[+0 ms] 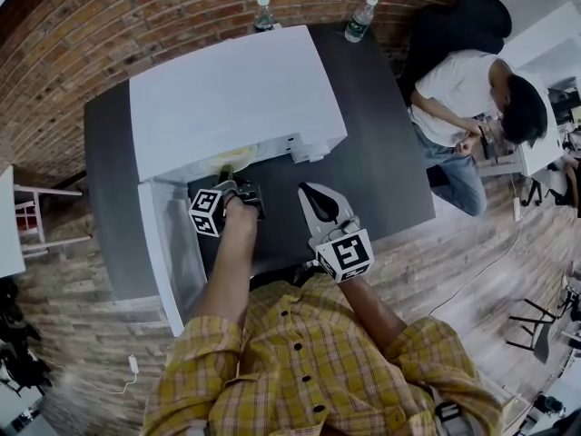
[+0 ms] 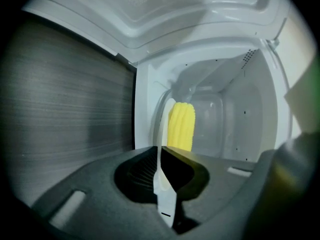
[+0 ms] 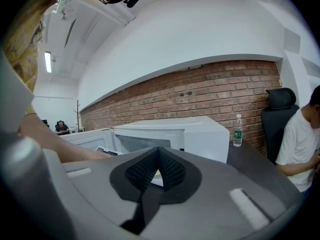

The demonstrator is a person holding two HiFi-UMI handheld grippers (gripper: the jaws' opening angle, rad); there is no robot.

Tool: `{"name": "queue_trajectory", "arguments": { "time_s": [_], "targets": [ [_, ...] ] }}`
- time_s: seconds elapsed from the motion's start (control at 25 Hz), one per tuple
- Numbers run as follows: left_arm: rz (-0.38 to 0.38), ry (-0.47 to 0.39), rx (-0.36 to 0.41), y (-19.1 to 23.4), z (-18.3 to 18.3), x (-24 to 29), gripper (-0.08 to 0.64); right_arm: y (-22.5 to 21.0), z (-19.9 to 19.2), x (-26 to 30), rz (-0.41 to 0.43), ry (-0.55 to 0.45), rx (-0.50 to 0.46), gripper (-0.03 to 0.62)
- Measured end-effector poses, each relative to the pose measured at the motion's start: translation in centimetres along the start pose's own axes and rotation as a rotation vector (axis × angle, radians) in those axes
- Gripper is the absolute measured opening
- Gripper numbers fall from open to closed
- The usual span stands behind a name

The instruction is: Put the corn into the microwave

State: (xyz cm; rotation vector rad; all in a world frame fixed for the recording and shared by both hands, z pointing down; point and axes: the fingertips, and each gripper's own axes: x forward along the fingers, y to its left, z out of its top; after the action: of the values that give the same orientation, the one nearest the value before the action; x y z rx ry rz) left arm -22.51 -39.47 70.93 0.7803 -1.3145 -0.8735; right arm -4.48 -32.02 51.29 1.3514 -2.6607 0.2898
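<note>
1. At the far left of the head view, the microwave's door hangs swung open toward the person.
2. The left gripper reaches into the open front. Its jaws are clenched, pinching a thin pale strip that runs up along the corn's left side.
3. The corn stands upright just past the jaw tips, at the mouth of the white cavity. Whether it touches the cavity floor cannot be told.
4. The microwave sits on a dark table against a brick wall.
5. The right gripper hovers over the table in front of the microwave. Its jaws are clenched together with nothing in them.
6. Two bottles stand at the table's far edge.
7. At the right, a person in a white shirt sits beside the table.
</note>
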Motion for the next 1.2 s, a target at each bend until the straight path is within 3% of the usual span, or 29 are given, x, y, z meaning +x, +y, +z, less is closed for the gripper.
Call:
{"name": "queue_trajectory", "arguments": {
  "time_s": [0.32,0.4,0.52,0.84,1.04,1.16,1.2],
  "targets": [
    [-0.02,-0.002,-0.035,-0.3,-0.2,0.3,0.031,-0.4,0.3,-0.2,0.008,-0.004,-0.008,0.005],
    [-0.023,0.002,-0.043,-0.3,-0.4,0.0,0.107,-0.4,0.4,-0.4,0.012,-0.007,-0.007,0.005],
    [-0.028,0.003,-0.047,-0.4,-0.6,-0.5,0.141,-0.4,0.5,-0.4,0.021,-0.009,-0.003,0.005],
    [-0.097,0.017,-0.077,-1.4,-1.1,-4.0,0.155,-0.3,0.6,-1.0,0.04,-0.014,0.01,0.005],
    [-0.154,0.05,-0.053,-2.8,-2.0,-6.5,0.103,-0.1,1.0,-1.7,0.039,-0.028,0.027,0.005],
    [-0.19,0.085,-0.031,-3.5,-2.9,-8.3,0.003,0.2,1.3,-2.4,0.043,-0.038,0.011,0.005],
    [-0.204,0.093,-0.016,-3.7,-3.0,-8.9,-0.002,0.4,1.4,-2.6,0.045,-0.039,0.005,0.005]
  ]
}}
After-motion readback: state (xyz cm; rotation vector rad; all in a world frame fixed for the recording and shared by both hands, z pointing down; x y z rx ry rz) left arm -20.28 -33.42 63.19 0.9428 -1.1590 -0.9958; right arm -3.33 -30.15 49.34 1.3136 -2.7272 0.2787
